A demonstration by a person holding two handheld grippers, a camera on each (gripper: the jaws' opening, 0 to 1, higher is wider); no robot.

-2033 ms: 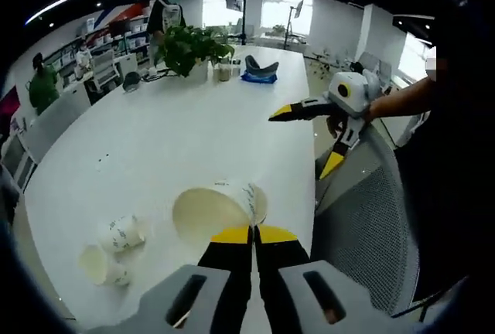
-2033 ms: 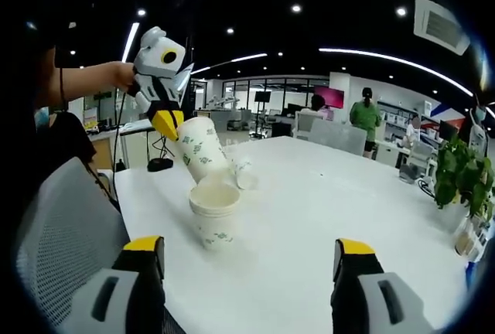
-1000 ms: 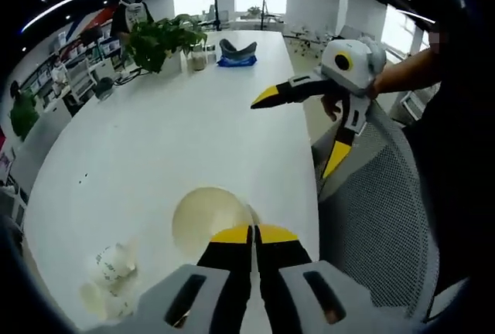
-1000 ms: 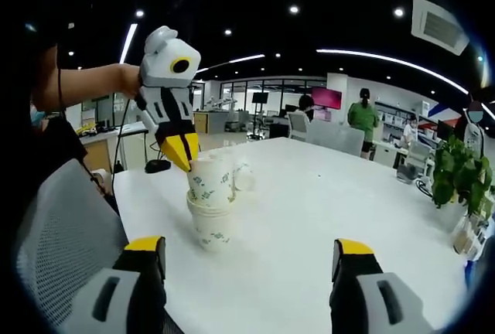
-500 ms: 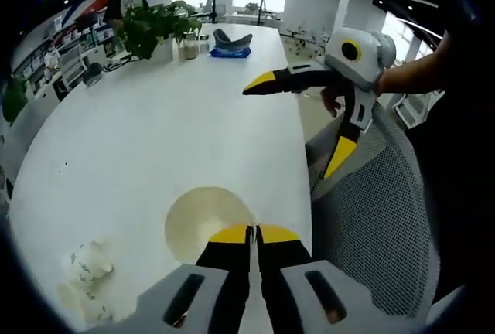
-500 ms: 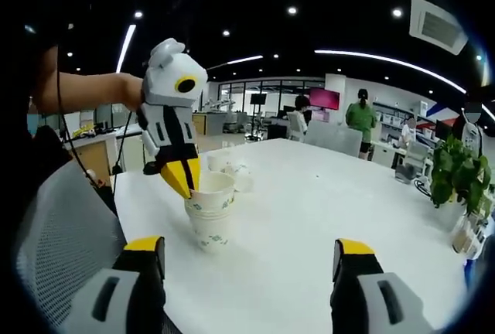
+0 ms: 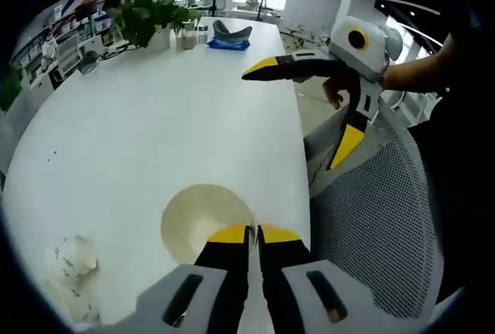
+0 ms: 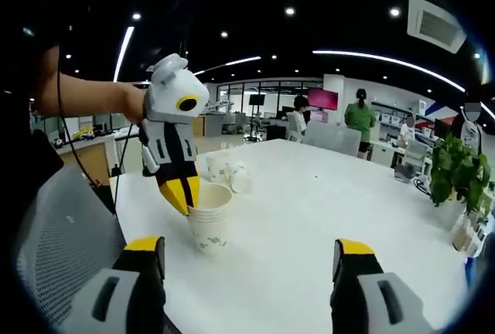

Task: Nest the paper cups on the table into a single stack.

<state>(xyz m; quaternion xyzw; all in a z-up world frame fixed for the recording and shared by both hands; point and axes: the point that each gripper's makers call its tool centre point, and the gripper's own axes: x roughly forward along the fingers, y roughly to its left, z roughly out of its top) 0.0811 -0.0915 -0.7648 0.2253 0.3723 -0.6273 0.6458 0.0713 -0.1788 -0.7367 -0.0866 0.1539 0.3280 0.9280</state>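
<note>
- Your left gripper (image 7: 249, 233) points steeply down, jaws pinched on the rim of the nested cup stack (image 8: 208, 226) right under it, near the table edge (image 7: 303, 195) by the mesh chair (image 7: 371, 210).
- Your right gripper (image 8: 251, 260) hangs level, jaws spread wide, nothing held; open tabletop lies ahead.
- Loose cups (image 7: 71, 260) lie left of your left gripper.

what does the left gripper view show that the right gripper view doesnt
Left gripper view: the mouth of the nested cup from above, with the left gripper shut on its rim, the open right gripper from outside, and a blue item at the table's far end.

Right gripper view: the stack side-on, the left gripper coming down on it, and people standing in the office behind.

Both: the white table, the loose cups lying on it, the mesh chair and the potted plant.
</note>
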